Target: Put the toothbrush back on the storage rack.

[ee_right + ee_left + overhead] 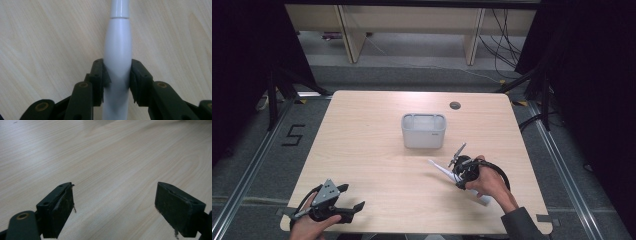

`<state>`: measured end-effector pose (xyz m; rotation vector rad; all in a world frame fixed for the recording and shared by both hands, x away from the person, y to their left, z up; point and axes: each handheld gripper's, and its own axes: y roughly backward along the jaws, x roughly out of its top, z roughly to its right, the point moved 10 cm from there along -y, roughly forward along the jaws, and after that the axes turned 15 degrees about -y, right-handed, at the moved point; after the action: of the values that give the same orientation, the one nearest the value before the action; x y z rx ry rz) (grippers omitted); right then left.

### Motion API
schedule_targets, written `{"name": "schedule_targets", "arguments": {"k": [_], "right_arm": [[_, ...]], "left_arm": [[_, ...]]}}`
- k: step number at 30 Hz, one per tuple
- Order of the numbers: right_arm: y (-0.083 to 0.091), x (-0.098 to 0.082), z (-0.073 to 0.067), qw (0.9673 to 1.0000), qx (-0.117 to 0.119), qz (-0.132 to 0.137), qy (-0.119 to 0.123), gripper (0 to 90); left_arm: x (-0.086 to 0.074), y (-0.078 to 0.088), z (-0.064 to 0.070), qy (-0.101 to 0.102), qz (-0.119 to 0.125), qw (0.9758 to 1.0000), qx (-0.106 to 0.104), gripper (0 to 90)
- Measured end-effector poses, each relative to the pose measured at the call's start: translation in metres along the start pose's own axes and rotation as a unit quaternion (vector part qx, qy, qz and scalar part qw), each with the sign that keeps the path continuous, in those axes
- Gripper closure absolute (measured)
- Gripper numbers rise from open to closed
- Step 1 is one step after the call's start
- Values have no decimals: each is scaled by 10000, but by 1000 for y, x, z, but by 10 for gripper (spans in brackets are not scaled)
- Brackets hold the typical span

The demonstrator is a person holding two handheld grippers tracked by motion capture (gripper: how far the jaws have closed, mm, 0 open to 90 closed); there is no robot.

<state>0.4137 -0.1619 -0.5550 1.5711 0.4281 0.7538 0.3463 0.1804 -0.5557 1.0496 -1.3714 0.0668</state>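
Pale wood-grain table point(377, 150): right gripper point(117, 80) clamps white toothbrush-like handle point(117, 47) squarely between its jaws—keep this centred grip; left gripper point(115, 205) rests with jaws apart.

The table point(377, 150) has a pale wood-grain top with a smooth, matt finish, the grain lines plain in the left gripper view. The white tapered handle point(117, 55) looks like smooth, glossy plastic with a soft sheen and a fine seam near its narrow end, while the grey bin point(423, 131) seems to be matt plastic. Both grippers' jaws are matt black plastic with scuffed, dusty, frayed pads point(65, 205), brass-coloured metal pivot rivets, and a dull grey metal-looking plate on the left gripper point(354, 207).
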Motion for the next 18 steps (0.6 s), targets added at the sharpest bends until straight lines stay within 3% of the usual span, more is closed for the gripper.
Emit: {"name": "schedule_targets", "arguments": {"k": [2,8,10,13,14,16,17,18], "right_arm": [[1,-1,0,10000,-4,-32,-79,667],[8,1,2,9997,-7,251,-64,667],[15,1,3,9989,-4,433,-198,667],[23,3,5,9979,-19,631,-146,668],[30,5,8,9961,-45,874,-120,668],[35,7,9,9949,-44,996,-133,668],[39,8,9,9937,-13,1096,-248,668],[47,11,9,9909,48,1319,-281,668]], "left_arm": [[-1,0,0,-26,-29,10000,-1,149],[-1,0,-1,-16,-28,10000,5,148],[-1,0,0,-17,-33,10000,-11,149],[-1,0,0,-23,-31,10000,-9,149],[-1,0,0,-20,-33,10000,-7,149],[-1,0,0,-10,-41,10000,-7,148],[-1,0,0,-9,-47,10000,-8,149],[-1,0,0,-7,-49,10000,-8,148]]}}
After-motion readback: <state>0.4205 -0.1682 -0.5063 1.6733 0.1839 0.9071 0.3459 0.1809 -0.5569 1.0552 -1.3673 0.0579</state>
